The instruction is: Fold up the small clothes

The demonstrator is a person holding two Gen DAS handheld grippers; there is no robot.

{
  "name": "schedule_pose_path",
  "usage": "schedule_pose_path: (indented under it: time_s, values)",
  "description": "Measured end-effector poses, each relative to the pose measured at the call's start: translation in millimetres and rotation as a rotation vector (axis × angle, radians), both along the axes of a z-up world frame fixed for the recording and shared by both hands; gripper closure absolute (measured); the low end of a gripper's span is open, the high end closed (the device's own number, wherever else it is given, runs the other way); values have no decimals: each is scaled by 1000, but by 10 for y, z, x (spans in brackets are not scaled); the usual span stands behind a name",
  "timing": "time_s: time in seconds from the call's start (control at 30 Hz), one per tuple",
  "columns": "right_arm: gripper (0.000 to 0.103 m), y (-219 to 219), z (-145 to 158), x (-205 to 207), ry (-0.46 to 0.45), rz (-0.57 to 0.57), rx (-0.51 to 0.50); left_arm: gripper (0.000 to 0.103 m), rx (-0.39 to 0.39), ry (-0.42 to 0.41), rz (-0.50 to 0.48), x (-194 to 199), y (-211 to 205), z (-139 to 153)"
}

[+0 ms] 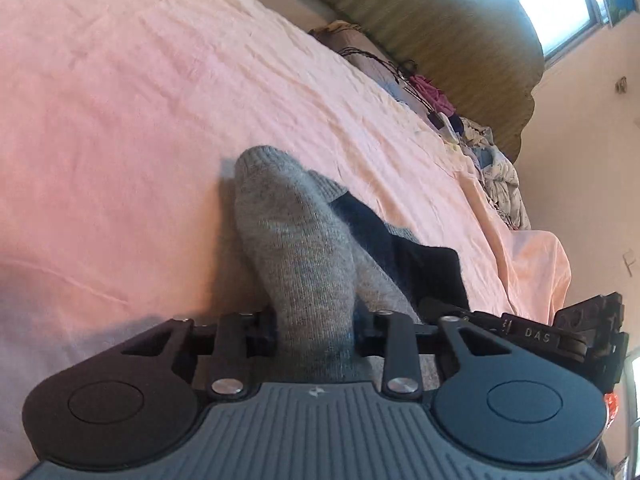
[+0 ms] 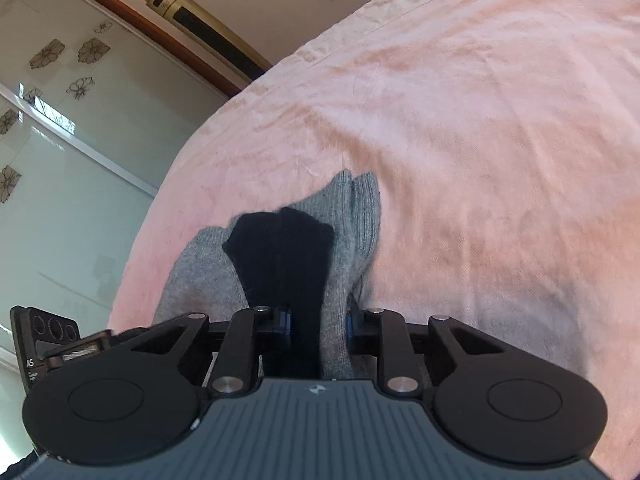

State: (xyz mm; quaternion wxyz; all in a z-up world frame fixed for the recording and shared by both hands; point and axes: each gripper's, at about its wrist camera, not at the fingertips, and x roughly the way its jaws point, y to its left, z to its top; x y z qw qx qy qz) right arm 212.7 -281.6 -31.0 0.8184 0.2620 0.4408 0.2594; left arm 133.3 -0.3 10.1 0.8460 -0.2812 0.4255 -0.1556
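Left wrist view: the left gripper (image 1: 314, 330) has its jaws drawn in on the grey sock (image 1: 296, 240), which runs forward from between them onto the pink sheet (image 1: 140, 120).
Beside it: a dark toe section (image 1: 420, 268) lies just right of the jaws.
Right wrist view: the right gripper (image 2: 318, 326) pinches grey and dark sock (image 2: 280, 248) fabric between narrowed jaws; the cuffs (image 2: 356, 200) lie ahead on the sheet.

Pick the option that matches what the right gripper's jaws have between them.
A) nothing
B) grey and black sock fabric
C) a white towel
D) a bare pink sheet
B: in the right wrist view the right gripper pinches the grey and black socks, which trail forward onto the pink bedsheet.
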Motion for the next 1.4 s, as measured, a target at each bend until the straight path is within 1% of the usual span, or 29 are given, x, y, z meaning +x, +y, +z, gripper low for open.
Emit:
schedule_pose_path:
  time_s: [0.03, 0.13, 0.23, 0.33, 0.37, 0.4, 0.43, 0.47, 0.5, 0.53, 0.6, 0.67, 0.7, 0.77, 0.8, 0.83, 0.87, 0.9, 0.93, 1.03, 1.1, 1.17, 1.2, 1.23, 1.27, 1.3, 1.33, 1.37, 1.4]
  values:
    - [77, 19, 33, -28, -10, -4, 4, 76, 32, -16, -3, -21, -9, 77]
    - [78, 112, 222, -98, -53, 15, 61, 77, 54, -42, -24, -69, 121, 280]
    - [78, 311, 441, -44, -98, 46, 99, 77, 145, -111, 13, 13, 262, 517]
    - [78, 450, 468, 150, -92, 11, 153, 73, 219, -143, 31, 183, 390, 626]
    - [76, 470, 423, 223, -75, -20, 175, 72, 243, -127, 25, 230, 423, 606]
    - [65, 491, 373, 260, -56, -50, 176, 72, 250, -96, 36, 237, 463, 565]
    - [44, 537, 318, 281, -34, -77, 144, 69, 240, -54, 46, 189, 511, 524]
    - [35, 566, 281, 253, -24, -80, 100, 66, 218, -34, 37, 93, 543, 474]
    - [26, 578, 258, 198, -25, -66, 72, 53, 188, -34, 23, -37, 577, 433]
    - [27, 558, 241, 125, -26, -41, 63, 38, 144, -39, 13, -188, 614, 390]
    - [27, 476, 223, -61, -26, 3, 38, 25, 9, -23, 2, -489, 666, 258]
    - [27, 376, 171, -273, -13, 39, 14, 25, -51, 2, -3, -709, 645, 126]
    - [28, 342, 123, -350, 9, 62, 15, 26, -59, 12, 6, -791, 624, 65]
    - [39, 334, 48, -528, 32, 114, 4, 38, -34, 21, 18, -895, 565, -11]
    - [48, 352, 35, -600, 32, 130, 4, 62, 10, 13, 27, -924, 543, -9]
    - [67, 387, 22, -644, 40, 145, 2, 79, 45, 30, 30, -911, 535, -13]
    - [78, 454, 11, -693, 58, 164, -10, 82, 37, 53, 31, -884, 575, -11]
    - [82, 500, 13, -716, 58, 168, -21, 88, 19, 67, 31, -869, 626, 17]
    - [82, 548, 42, -747, 36, 177, -31, 89, 27, 62, 30, -877, 671, 86]
    - [82, 641, 179, -850, -7, 211, -10, 89, 149, 8, -1, -957, 726, 251]
    - [81, 699, 146, -906, -8, 221, -47, 86, 278, -1, -7, -1023, 702, 234]
    - [78, 682, 27, -921, 19, 220, -49, 85, 399, -86, -31, -1229, 595, 335]
    - [72, 639, 38, -920, 25, 207, -34, 82, 475, -135, -48, -1348, 502, 406]
    - [63, 589, 96, -918, 28, 182, -29, 75, 556, -197, -78, -1489, 392, 471]
    - [59, 529, 175, -933, 0, 149, -33, 70, 618, -259, -108, -1621, 295, 504]
    - [53, 465, 263, -945, -37, 119, -21, 52, 657, -310, -128, -1737, 217, 512]
    - [53, 415, 329, -938, -58, 103, 5, 32, 684, -350, -145, -1830, 150, 505]
    - [53, 381, 386, -909, -67, 97, 39, 27, 705, -370, -162, -1879, 81, 480]
    - [53, 385, 417, -878, -69, 101, 55, 27, 721, -369, -179, -1890, 35, 439]
